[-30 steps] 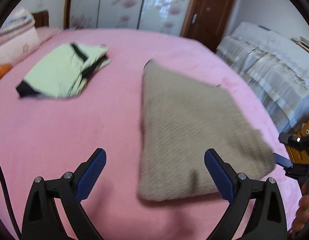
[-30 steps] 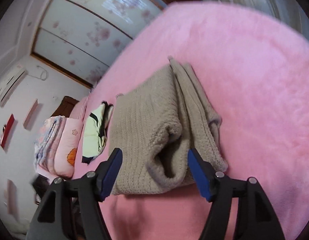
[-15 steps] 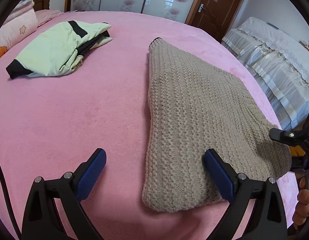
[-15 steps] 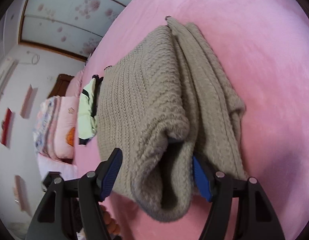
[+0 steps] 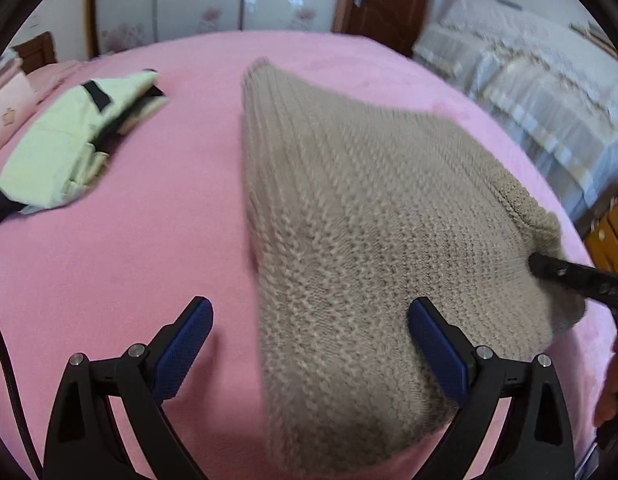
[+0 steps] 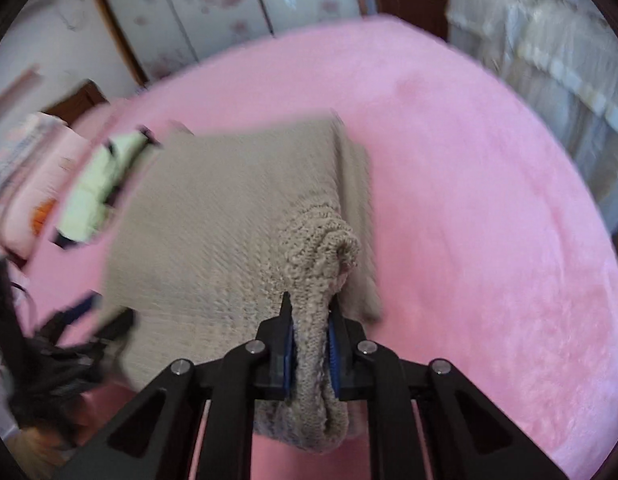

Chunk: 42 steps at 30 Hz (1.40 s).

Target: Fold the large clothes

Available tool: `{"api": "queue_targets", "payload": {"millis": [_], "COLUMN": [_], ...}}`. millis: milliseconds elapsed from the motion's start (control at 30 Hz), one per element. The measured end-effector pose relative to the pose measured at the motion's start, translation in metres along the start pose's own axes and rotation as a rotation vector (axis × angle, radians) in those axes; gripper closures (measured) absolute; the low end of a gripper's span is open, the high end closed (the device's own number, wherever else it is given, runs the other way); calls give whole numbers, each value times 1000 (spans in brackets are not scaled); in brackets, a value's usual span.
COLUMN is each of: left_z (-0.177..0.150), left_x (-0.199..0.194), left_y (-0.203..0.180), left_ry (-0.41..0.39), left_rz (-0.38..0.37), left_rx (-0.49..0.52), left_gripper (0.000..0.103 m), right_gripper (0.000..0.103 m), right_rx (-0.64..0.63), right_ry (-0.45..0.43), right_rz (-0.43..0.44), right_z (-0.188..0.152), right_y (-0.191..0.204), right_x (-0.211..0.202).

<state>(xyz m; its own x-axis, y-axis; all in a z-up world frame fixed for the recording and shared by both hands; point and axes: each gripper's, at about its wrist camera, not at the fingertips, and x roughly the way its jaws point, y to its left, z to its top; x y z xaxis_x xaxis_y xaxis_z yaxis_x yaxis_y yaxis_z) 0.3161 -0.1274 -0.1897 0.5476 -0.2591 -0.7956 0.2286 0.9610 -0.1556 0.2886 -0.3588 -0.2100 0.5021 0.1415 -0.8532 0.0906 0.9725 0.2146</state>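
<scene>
On the pink bed [image 6: 469, 184], the right gripper [image 6: 311, 340] has now clamped the sweater [image 6: 213, 216]; left gripper [image 5: 309, 344] wide open.

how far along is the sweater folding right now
Done: the beige sweater already lies folded in a narrow stack on the pink bed, and a green garment lies folded to its left. In hand: the right gripper is clamped on the sweater's near right corner, while the left gripper is open around the near left corner. Left: the left grip and probably one more fold.
</scene>
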Motion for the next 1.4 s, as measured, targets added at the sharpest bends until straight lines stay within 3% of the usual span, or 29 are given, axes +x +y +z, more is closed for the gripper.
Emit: {"api": "queue_targets", "payload": {"millis": [167,300,500,700,900,933,1000,1033,1233,1400], "left_z": [-3,8,46,100,129,132,135,136,133,139], "left_x": [4,0,-11,29,64,69,77,79,84,70], "left_y": [4,18,42,55,63,63,60,57,35,35], "left_ry": [12,59,45,65,91,95,117,127,101,103], "left_rz": [-18,-109,-201,-125,-166,-168,-202,-222,-122,-100], "left_rx": [28,10,-23,-52,-110,-116,-107,-102,-44,-49], "left_gripper": [5,5,5,5,6,12,28,36,35,34], "right_gripper": [86,65,49,49,50,52,91,91,90,71], "right_rx": [56,48,34,80,145,150,93,54,23,58], "right_ry": [-16,7,-87,-33,52,49,25,14,17,-23], "right_rz": [51,57,103,94,85,91,5,-38,-121,-140], "right_z": [-7,3,46,118,151,151,151,151,141,143], "right_y": [-9,-9,-14,-12,-13,-13,-5,-1,-2,-2], "right_x": [-2,-19,-49,8,72,76,75,72,79,57]}}
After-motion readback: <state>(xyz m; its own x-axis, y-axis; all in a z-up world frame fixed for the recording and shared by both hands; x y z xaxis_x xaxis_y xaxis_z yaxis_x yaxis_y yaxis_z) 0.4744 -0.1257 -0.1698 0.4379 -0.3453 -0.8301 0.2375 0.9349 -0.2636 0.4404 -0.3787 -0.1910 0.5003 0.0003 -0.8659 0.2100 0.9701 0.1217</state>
